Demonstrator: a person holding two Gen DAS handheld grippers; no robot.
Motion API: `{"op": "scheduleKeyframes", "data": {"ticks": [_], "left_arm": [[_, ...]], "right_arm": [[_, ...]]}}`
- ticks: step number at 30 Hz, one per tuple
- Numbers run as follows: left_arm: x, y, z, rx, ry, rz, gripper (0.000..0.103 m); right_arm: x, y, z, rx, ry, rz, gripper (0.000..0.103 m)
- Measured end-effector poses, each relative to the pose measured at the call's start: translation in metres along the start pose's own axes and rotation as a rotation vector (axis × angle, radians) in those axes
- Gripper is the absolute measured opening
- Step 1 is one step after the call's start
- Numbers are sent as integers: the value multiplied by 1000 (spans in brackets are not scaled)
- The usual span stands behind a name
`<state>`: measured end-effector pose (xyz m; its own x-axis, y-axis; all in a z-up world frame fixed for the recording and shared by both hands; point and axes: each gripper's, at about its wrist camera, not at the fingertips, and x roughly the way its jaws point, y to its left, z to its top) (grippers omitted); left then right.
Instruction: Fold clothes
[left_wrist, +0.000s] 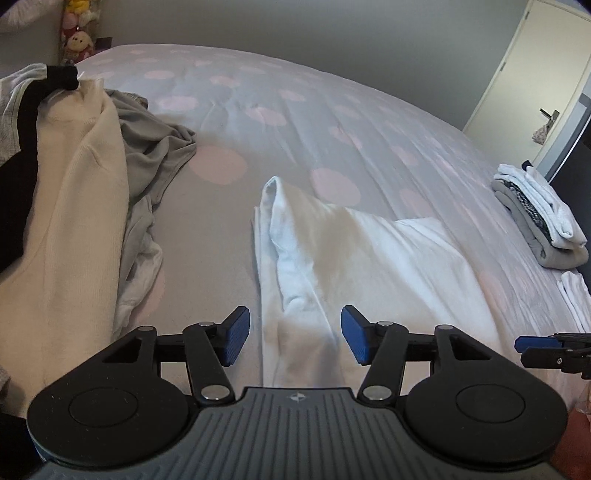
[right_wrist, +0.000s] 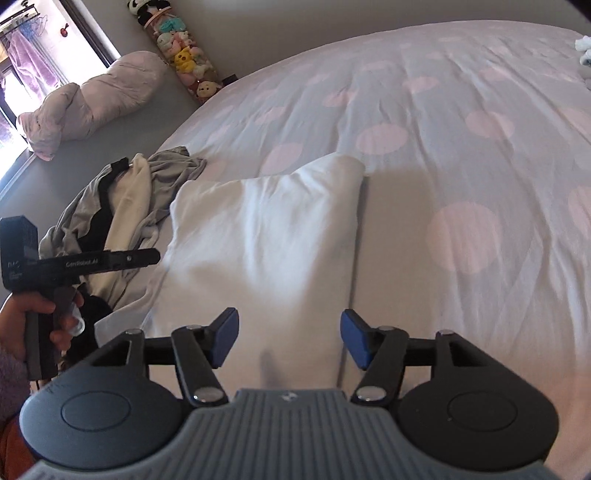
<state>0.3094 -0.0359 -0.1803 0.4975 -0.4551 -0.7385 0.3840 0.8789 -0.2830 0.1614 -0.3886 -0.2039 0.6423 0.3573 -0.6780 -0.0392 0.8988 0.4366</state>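
Both the left tongs (left_wrist: 295, 341) and the right tongs (right_wrist: 290, 339) are spread, holding nothing, above the half-folded white garment (left_wrist: 354, 258) on the bed (left_wrist: 295, 110). A folded stack (left_wrist: 539, 218) is ready; the unfolded pile (left_wrist: 81, 177) waits.

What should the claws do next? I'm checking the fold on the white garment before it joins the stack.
Probably close both claws on the near edge of the white garment and fold it away once more. The left claw and right claw both hang open over it, gripping nothing, and it lies longer than the folded stack on the bed.
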Motion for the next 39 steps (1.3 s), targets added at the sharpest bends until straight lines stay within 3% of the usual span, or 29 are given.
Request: {"op": "scheduleKeyframes", "data": {"ticks": [8, 11, 13, 19, 23, 30, 34, 39], "left_arm": [[27, 3, -3, -18, 73, -43, 52], [30, 1, -3, -11, 83, -62, 46], [31, 0, -3, -7, 88, -74, 36], [32, -5, -3, 12, 92, -87, 21], [28, -11, -4, 27, 91, -77, 15], [19, -25, -12, -29, 113, -104, 13], [21, -57, -18, 16, 156, -157, 13], [32, -96, -21, 101, 195, -185, 13]], "right_arm": [[33, -38, -3, 126, -11, 71, 67], [35, -34, -5, 110, -6, 86, 66], [36, -31, -7, 100, 9, 105, 53], [38, -37, -8, 194, 28, 158, 24], [32, -32, 3, 194, 37, 174, 20], [18, -32, 64, 109, 142, 147, 19], [16, -36, 113, -45, 230, 52, 19], [25, -48, 147, -154, 307, -42, 19]]}}
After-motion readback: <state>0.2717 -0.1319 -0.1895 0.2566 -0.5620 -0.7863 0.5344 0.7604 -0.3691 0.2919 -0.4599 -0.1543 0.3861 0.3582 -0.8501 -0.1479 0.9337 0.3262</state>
